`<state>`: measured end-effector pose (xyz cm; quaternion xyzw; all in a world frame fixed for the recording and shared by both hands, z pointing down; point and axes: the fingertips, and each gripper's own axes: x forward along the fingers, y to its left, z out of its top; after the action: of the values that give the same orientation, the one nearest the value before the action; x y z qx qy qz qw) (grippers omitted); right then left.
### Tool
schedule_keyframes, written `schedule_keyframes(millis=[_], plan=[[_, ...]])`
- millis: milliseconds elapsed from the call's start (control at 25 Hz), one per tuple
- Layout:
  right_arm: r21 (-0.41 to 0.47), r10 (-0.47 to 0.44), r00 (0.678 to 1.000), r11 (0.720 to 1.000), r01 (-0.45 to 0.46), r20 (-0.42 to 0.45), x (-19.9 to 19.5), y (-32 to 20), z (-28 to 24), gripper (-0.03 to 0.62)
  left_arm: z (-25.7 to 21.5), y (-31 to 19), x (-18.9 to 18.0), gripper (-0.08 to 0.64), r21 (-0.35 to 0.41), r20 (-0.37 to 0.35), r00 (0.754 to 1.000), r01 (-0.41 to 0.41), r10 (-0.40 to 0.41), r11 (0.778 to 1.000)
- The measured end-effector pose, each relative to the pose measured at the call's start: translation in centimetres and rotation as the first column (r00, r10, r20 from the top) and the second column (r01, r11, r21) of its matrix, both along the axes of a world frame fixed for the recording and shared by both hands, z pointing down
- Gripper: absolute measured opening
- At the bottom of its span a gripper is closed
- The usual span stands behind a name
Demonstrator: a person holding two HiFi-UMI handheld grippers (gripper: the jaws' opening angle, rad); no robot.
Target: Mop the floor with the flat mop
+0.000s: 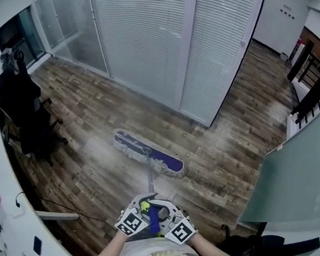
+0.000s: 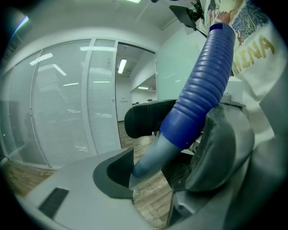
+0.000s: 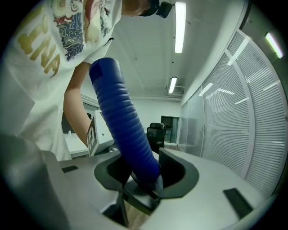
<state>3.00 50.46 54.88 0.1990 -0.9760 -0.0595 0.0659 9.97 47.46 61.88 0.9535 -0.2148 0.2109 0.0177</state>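
Left claw [image 2: 155, 173], right claw [image 3: 143, 176] clamp blue handle grip [image 3: 121, 121]; mop head [image 1: 149, 153] on floor [image 1: 88, 118] (head view only).

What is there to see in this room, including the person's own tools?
floor: one, brown wood pattern, throughout
mop head: one, blue with pale fringe, on the floor, centre
mop handle: one, grey with blue ribbed grip, rising from the mop head
office chair: one, black, left side
blinds: several panels, white, ahead
dark furniture: count unclear, far right
left gripper: one, grey, shut on the mop handle
right gripper: one, grey, shut on the mop handle
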Motion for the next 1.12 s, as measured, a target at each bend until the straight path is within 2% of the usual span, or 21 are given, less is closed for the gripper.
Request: schedule_keyframes(millis=[240,480,760,880,1000,1120], plan=[[-0.027,-0.015,0.999,1.000,0.014,-0.033,-1.9,-3.6,0.2,0.163,-0.5,-3.7,-1.9,0.156,0.024,-0.008,1.000,-0.010,0.010,1.000],[-0.021,-0.015,0.999,1.000,0.014,-0.049,-5.7,-11.5,-0.9,0.163,-1.4,-11.4,-5.5,0.156,0.009,-0.032,0.999,-0.011,0.011,1.000],[0.008,-0.004,0.999,1.000,0.004,-0.050,-10.1,-19.1,-0.9,0.169,-1.9,-19.2,-9.9,0.155,0.038,-0.051,0.999,-0.008,0.010,0.999],[0.003,0.000,0.998,1.000,0.000,-0.067,-10.7,-21.4,-0.3,0.169,-1.3,-21.6,-10.5,0.156,0.029,-0.060,0.998,-0.002,0.003,1.000],[0.001,0.006,0.999,1.000,-0.006,-0.041,-11.1,-24.1,-0.5,0.169,-1.0,-24.2,-10.8,0.156,0.037,-0.058,0.998,-0.008,0.010,0.999],[0.013,0.004,0.998,1.000,-0.003,-0.065,-11.4,-27.3,-0.5,0.170,-1.4,-27.5,-11.2,0.155,0.044,-0.059,0.998,-0.007,0.009,0.999]])
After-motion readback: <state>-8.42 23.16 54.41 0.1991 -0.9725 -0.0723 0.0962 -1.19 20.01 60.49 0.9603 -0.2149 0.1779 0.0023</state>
